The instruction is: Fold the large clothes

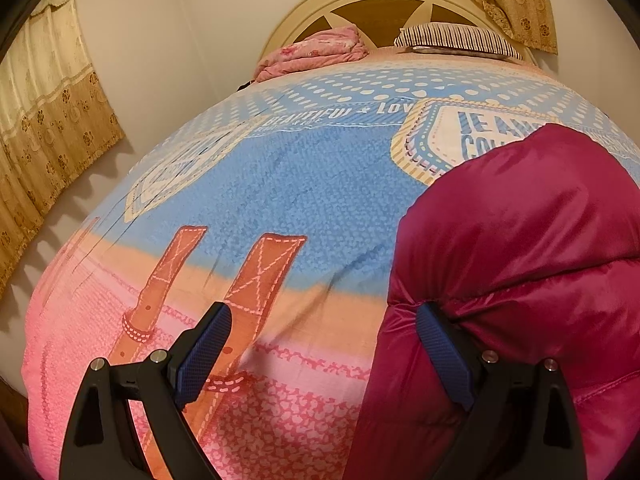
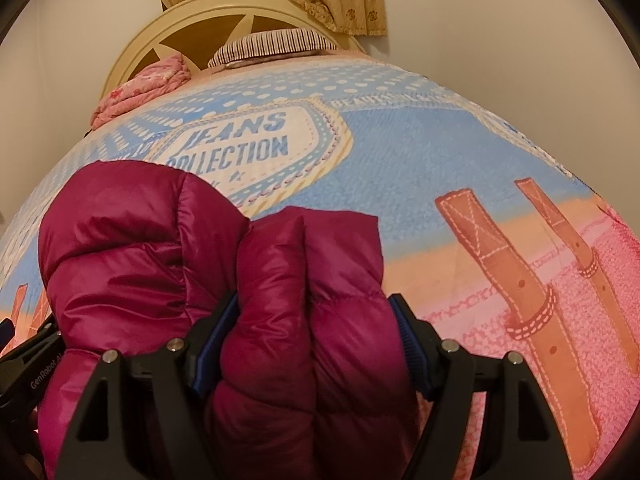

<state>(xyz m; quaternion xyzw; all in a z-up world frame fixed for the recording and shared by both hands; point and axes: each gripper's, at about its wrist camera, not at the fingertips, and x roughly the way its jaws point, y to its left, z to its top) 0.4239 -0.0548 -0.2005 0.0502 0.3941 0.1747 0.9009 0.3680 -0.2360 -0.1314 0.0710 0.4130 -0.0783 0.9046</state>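
On the printed bed cover [image 1: 280,184], puffy magenta jacket [image 2: 224,280] bulging between right gripper [image 2: 316,336] pads, apparently clamped; left gripper [image 1: 324,356] spread wide, empty; likely to slip, unfolding.

Jacket [image 2: 224,280] deep magenta, shiny, quilted. Bedspread [image 1: 320,184] blue with white dots and lettered patches, fading to orange then pink, with brown stitched strap prints. Pillow [image 1: 456,40] dark-and-white striped; blanket [image 1: 316,54] pink floral; curtains [image 1: 44,120] tan, flower-patterned.

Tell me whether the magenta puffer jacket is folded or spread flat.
Folded, bunched. The magenta puffer jacket sits in thick doubled layers on the bedspread, one roll between the right gripper pads.
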